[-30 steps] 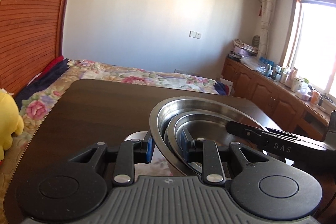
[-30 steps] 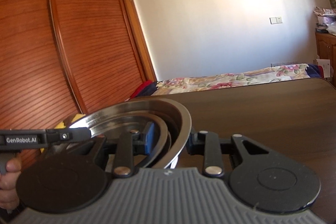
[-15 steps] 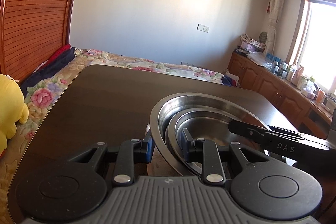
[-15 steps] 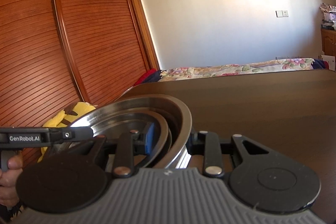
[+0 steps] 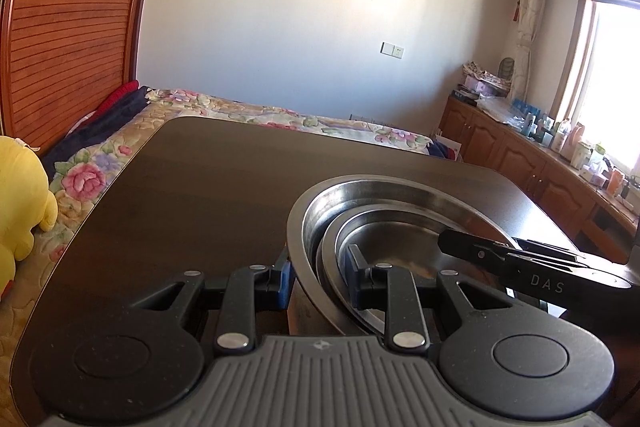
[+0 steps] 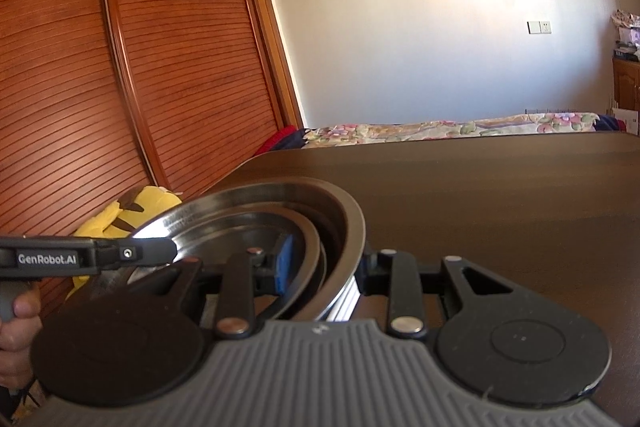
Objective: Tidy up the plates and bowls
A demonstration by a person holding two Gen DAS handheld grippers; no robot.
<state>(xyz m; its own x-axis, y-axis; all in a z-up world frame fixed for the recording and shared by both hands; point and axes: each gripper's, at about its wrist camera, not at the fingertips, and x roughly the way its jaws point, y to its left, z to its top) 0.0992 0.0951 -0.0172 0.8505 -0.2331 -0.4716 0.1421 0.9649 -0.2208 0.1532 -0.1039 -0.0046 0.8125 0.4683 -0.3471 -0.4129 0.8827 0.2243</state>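
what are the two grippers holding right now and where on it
Both hold the nested stack of round stainless steel bowls by the rim: left gripper on its left side, right gripper on its right side.

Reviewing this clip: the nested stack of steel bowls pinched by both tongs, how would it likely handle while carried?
The steel bowl stack looks rigid, so it should not flex. Its polished rim is probably slippery against the left tongs and right tongs, each pinching opposite edges. The inner bowls sit loose inside the largest, so tilting could make them slide or rattle.
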